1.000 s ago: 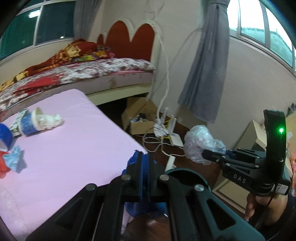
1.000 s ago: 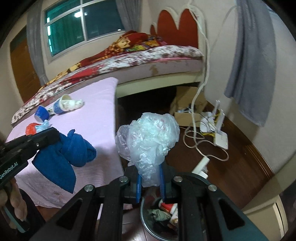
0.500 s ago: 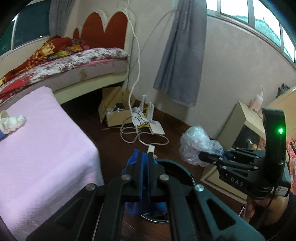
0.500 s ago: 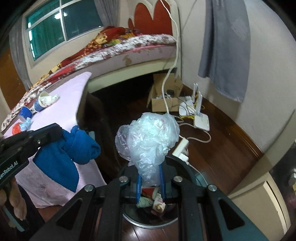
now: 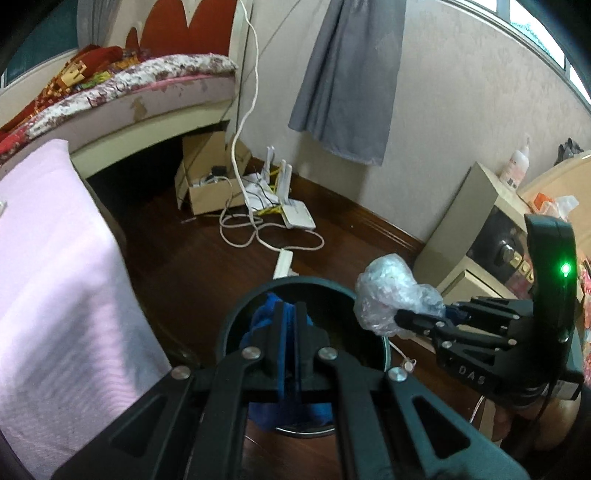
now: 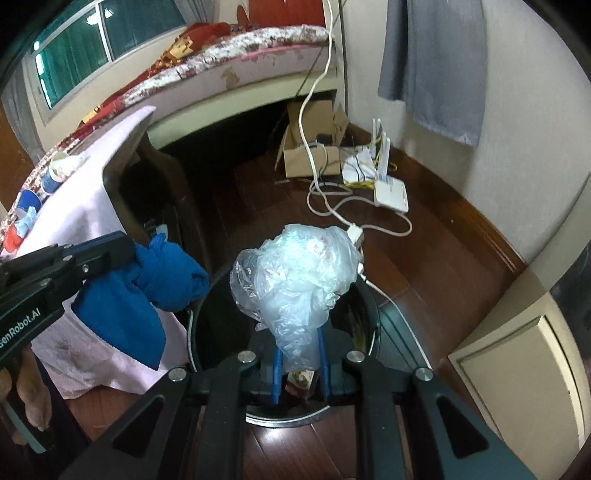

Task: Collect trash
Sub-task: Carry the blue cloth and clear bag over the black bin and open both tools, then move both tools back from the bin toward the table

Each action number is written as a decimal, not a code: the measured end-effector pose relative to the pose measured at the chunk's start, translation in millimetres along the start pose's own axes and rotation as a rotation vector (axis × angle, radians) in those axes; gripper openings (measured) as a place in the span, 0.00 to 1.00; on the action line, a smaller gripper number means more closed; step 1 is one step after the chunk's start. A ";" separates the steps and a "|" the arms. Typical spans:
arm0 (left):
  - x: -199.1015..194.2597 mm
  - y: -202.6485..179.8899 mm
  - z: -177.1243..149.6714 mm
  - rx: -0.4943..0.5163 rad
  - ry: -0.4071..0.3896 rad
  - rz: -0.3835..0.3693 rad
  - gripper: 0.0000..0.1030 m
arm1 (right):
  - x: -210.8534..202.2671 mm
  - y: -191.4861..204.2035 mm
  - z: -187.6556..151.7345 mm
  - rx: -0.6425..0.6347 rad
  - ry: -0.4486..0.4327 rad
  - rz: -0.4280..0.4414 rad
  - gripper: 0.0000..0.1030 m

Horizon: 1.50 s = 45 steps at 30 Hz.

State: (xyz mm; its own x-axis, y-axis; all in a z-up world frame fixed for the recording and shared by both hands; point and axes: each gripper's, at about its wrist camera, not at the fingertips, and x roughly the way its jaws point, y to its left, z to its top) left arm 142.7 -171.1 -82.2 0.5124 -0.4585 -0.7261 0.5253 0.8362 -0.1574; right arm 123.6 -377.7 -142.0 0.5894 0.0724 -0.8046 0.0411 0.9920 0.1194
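This is a bedroom in a home. A bed (image 6: 236, 55) with a flowery sheet and a red headboard (image 5: 184, 27) stands by the window (image 6: 92, 40). A grey curtain (image 5: 351, 77) hangs on the wall. The floor (image 6: 424, 266) is dark wood. A cardboard box (image 5: 207, 181), white cords (image 5: 251, 232) and a white router (image 6: 389, 194) lie on it.

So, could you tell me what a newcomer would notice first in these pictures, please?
First, the crumpled clear plastic bag pinched in the right tool, right over the round black trash bin on the dark wood floor. Next, the bright blue cloth clamped in the left tool, hanging at the bin's left rim beside the pink-covered table.
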 end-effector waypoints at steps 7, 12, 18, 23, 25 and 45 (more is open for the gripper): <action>21.2 -4.7 -5.8 0.008 0.043 -0.014 0.04 | 23.9 -4.3 -10.5 -0.003 0.055 -0.001 0.16; 35.0 -3.2 -11.4 0.006 0.070 -0.021 0.04 | 42.1 -2.7 -17.2 -0.012 0.094 0.004 0.17; 52.8 3.9 -19.1 -0.008 0.112 -0.035 0.04 | 66.9 0.0 -26.5 -0.034 0.149 0.015 0.17; 61.2 5.2 -21.4 -0.022 0.140 -0.057 0.04 | 77.2 5.2 -27.5 -0.052 0.172 0.025 0.17; 65.9 5.4 -21.9 -0.020 0.159 -0.071 0.04 | 83.4 5.8 -27.3 -0.056 0.195 0.036 0.17; 56.6 27.1 -34.5 -0.009 0.150 0.165 0.98 | 83.2 -15.6 -30.8 -0.023 0.199 -0.144 1.00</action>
State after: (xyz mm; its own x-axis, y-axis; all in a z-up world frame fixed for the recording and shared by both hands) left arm 162.4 -164.0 -150.6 0.4837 -0.2656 -0.8339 0.4361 0.8993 -0.0334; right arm 147.1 -383.9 -228.7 0.4081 -0.0531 -0.9114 0.0936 0.9955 -0.0161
